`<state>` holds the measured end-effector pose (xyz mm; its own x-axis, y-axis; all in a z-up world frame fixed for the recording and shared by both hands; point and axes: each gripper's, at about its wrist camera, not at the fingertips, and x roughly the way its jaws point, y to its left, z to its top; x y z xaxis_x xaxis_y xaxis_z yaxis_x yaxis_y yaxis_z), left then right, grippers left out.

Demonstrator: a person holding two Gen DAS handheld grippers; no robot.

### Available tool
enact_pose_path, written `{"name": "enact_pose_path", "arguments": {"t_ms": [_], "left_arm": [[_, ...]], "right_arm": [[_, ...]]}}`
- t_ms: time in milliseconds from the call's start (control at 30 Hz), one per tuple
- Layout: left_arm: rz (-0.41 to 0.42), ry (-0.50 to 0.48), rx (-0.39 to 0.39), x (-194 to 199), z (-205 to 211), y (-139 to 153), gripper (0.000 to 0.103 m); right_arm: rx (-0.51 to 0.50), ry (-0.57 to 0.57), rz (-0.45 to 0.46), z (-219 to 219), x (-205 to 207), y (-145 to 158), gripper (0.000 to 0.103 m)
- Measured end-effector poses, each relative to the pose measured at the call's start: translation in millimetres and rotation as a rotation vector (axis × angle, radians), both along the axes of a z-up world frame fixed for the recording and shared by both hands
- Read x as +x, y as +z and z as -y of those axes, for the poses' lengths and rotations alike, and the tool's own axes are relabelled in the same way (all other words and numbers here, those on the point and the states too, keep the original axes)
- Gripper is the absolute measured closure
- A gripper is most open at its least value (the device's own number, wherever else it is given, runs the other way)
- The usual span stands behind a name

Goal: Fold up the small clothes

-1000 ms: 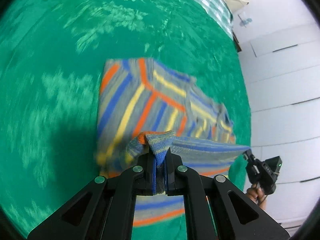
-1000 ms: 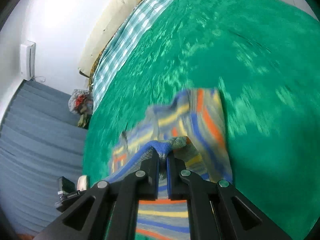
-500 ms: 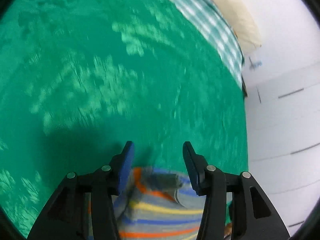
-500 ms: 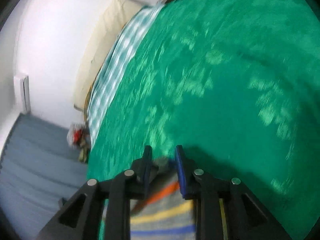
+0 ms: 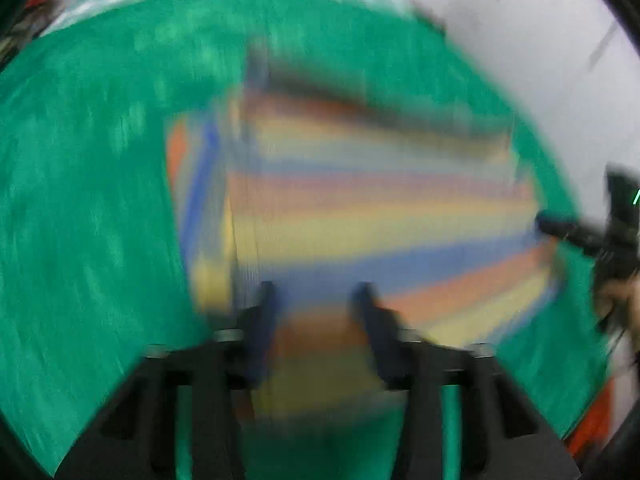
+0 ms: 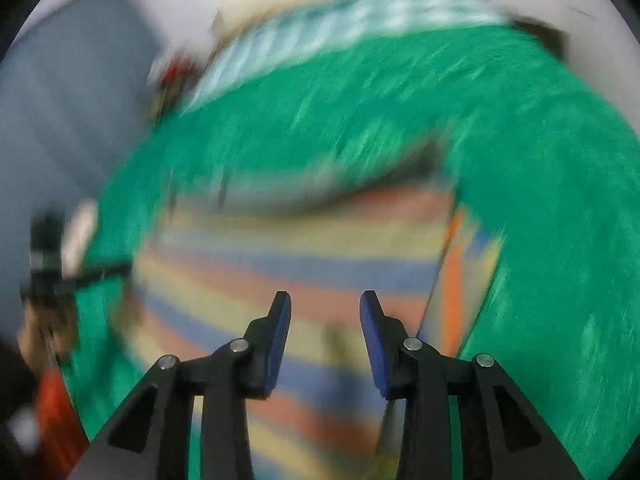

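Green blanket (image 5: 88, 208), striped garment (image 5: 360, 208), left tool (image 5: 316, 300) closing, right tool (image 6: 325, 304) opening, both empty

The striped garment (image 5: 360, 216) has bands of orange, yellow, blue and grey; in the left wrist view the bands on its main part run mostly across, while on a narrow part at its left side they run up and down. In the right wrist view the same colours show (image 6: 288, 248), with an upright orange band at the right side. It lies on a bright green cover (image 5: 88, 208) with paler green flecks. Behind the cover is a cloth checked in white and pale green (image 6: 360, 12). The gripper fingers (image 6: 276, 336) are black with blue pads.
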<state>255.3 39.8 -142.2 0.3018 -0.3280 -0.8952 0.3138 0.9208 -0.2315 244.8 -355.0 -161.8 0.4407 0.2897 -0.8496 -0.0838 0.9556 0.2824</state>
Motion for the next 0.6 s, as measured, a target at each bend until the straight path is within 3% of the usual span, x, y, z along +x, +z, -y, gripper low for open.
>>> {"name": "enact_pose_path", "arguments": {"t_ms": [67,167,333,400,500,600], "left_arm": [[0.003,0.010,-0.009,-27,-15,-11,0.089],[-0.032,0.046,-0.025,-30,-24,-8,0.092],[-0.007,0.025,0.024,-31,-14,-1,0.086],[0.007,0.039,0.007,-40,-16,7,0.068],[0.093,0.067,0.015,-47,-16,21,0.040],[0.163,0.157,0.060,-41,-14,23,0.030]], "right_arm": [[-0.124,0.042,-0.163,-12,-26,-30,0.068],[-0.192,0.043,-0.147,-18,-57,-28,0.070],[-0.195,0.021,-0.163,-17,-53,-27,0.067],[-0.186,0.012,-0.158,-17,-52,-21,0.067],[-0.162,-0.030,-0.109,-17,-69,-3,0.067],[-0.153,-0.054,-0.009,-21,-78,10,0.063]]}}
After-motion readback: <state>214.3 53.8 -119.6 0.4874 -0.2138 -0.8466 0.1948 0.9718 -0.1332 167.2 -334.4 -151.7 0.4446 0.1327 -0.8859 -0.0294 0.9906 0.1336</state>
